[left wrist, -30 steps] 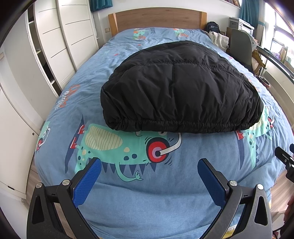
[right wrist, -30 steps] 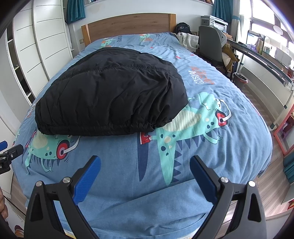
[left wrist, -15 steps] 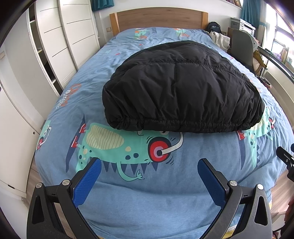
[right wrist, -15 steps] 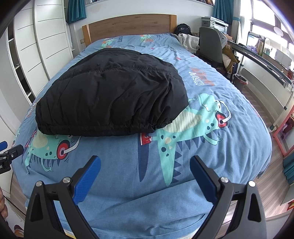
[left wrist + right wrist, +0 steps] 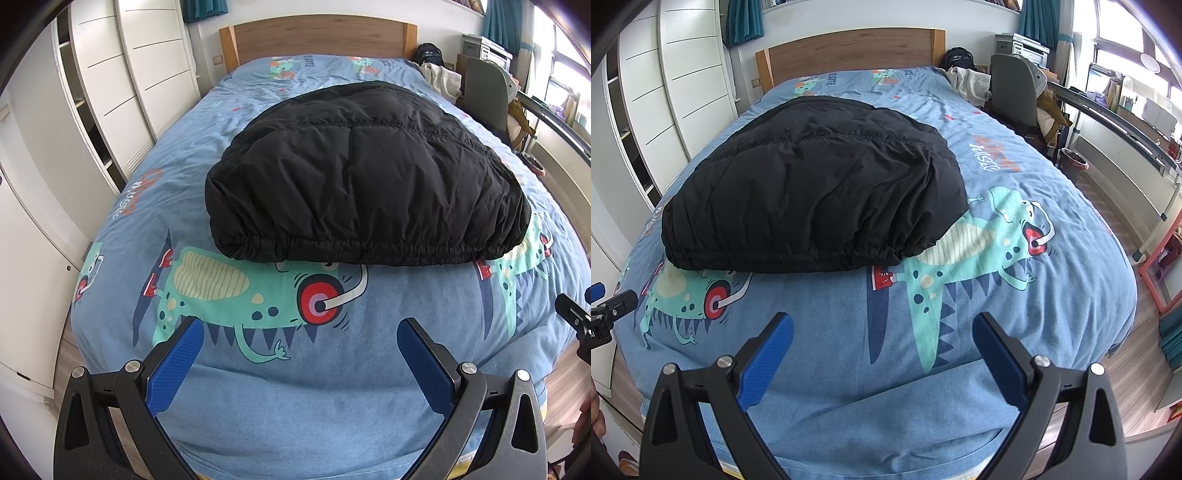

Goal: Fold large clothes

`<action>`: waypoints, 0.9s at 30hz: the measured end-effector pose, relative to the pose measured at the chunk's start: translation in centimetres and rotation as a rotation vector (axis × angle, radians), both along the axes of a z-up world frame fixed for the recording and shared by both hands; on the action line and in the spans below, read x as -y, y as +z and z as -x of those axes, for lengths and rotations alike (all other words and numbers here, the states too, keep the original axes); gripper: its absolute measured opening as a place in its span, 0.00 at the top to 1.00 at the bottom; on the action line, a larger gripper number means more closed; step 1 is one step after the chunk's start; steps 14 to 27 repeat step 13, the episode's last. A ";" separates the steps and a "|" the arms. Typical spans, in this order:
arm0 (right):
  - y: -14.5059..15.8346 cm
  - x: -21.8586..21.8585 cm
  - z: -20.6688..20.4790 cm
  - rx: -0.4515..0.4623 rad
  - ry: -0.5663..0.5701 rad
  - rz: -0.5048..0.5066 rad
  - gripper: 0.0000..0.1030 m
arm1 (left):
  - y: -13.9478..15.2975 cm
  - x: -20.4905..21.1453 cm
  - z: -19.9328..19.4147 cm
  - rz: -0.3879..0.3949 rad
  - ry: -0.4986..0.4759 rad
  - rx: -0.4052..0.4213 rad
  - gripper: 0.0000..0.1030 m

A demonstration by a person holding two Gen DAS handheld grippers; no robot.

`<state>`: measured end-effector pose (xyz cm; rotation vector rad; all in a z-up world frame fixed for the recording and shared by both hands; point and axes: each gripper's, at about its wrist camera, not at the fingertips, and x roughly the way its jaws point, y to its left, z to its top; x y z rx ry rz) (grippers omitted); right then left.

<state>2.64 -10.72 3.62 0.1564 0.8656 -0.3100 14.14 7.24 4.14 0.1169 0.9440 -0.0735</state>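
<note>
The black puffer jacket (image 5: 362, 177) lay crosswise at twelve o'clock from the left gripper (image 5: 301, 332), eleven o'clock from the right gripper (image 5: 882, 328), both spread wide and empty.

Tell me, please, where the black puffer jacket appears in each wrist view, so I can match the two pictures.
Left wrist: black puffer jacket fills the centre and right, beyond the open gripper.
Right wrist: the jacket lies centre-left, beyond the open gripper.
Shared landmark: the printed red headphone on the blue bedspread, just below the jacket's elastic hem.
</note>
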 end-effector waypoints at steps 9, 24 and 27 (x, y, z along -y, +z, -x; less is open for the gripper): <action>0.6 -0.3 0.2 -0.022 0.014 0.022 0.05 | 0.1 -0.3 0.4 0.005 0.013 0.007 0.00; 1.5 -0.8 0.2 -0.028 0.026 0.026 0.05 | 0.5 -0.7 1.0 0.012 0.024 0.018 0.00; 1.5 -0.8 0.2 -0.028 0.026 0.026 0.05 | 0.5 -0.7 1.0 0.012 0.024 0.018 0.00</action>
